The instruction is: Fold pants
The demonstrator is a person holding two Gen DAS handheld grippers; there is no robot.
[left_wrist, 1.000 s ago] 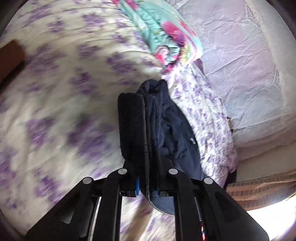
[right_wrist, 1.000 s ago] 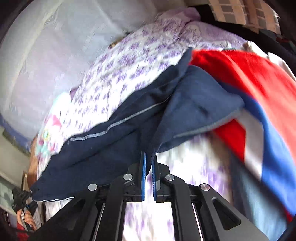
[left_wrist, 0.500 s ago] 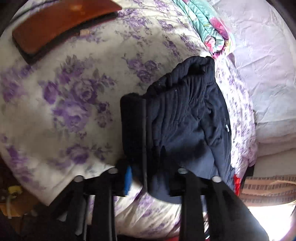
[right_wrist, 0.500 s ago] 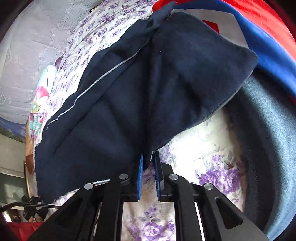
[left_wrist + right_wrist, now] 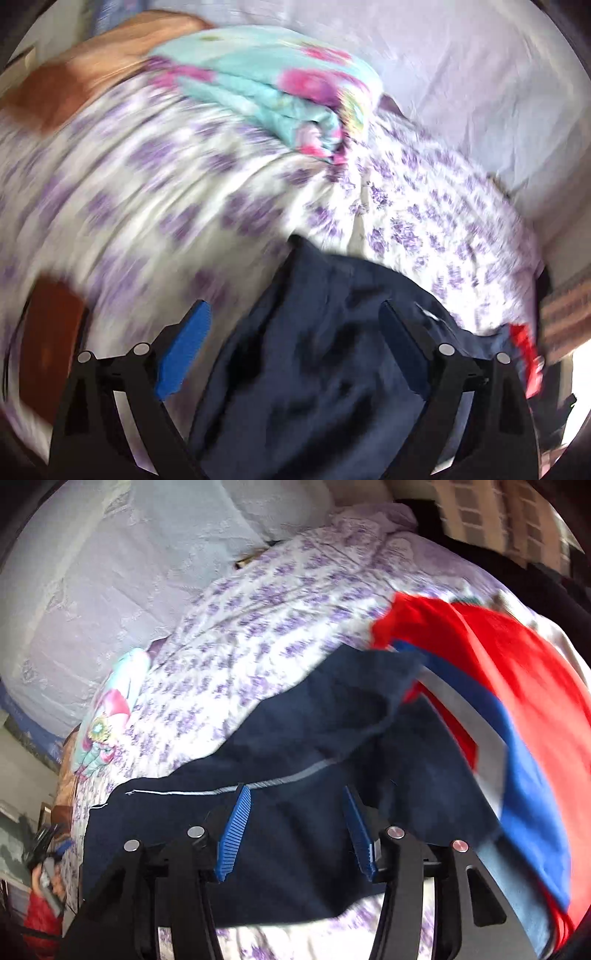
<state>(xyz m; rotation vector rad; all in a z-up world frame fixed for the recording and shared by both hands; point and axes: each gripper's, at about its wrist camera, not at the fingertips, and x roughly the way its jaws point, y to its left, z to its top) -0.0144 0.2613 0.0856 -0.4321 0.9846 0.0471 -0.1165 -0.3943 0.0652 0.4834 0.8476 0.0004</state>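
The navy pants (image 5: 317,369) lie on the purple-flowered bedsheet (image 5: 166,192), folded over on themselves. In the right wrist view the pants (image 5: 295,746) spread across the sheet with a grey side stripe (image 5: 258,784) showing. My left gripper (image 5: 291,332) is open and empty just above the pants, its blue-padded fingers (image 5: 184,347) wide apart. My right gripper (image 5: 295,812) is open and empty over the pants near the stripe, pads (image 5: 234,830) apart. Both views are motion-blurred.
A folded turquoise floral quilt (image 5: 280,96) lies at the back of the bed, also in the right wrist view (image 5: 107,716). A red, white and blue garment (image 5: 498,720) lies right of the pants. Pale pillows (image 5: 110,565) line the wall. A brown wooden piece (image 5: 48,354) sits at left.
Both grippers have opened and let go of the pants, which now lie on the sheet. Both have pulled back and tilted up.
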